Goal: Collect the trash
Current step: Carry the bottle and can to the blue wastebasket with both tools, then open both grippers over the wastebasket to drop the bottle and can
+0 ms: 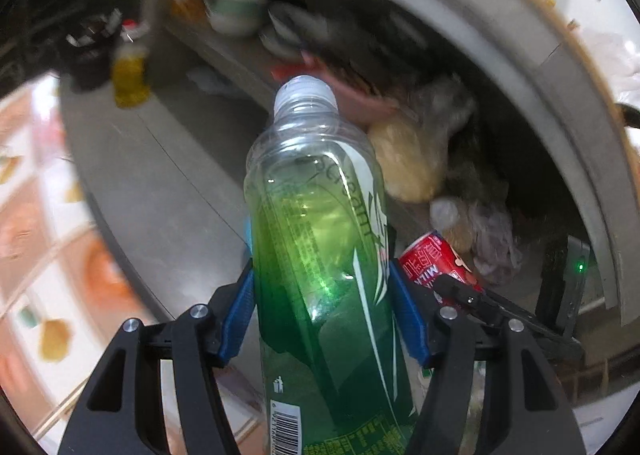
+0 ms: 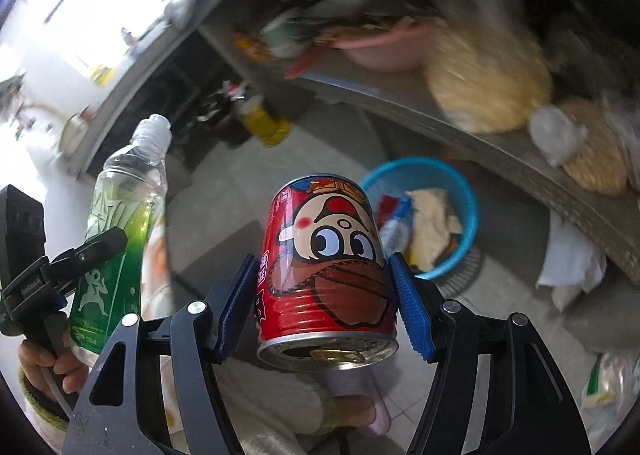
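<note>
Between each gripper's jaws, one piece of trash.
The left gripper pinches a green bottle; the right gripper pinches a red can, with a blue basket beyond its jaws.

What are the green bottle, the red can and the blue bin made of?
Bottle: probably clear plastic, since you can see through it above the glossy green label. Can: looks like metal, with a shiny silver end, a pull tab and printed red sides. Bin: likely plastic, smooth and evenly blue.
</note>
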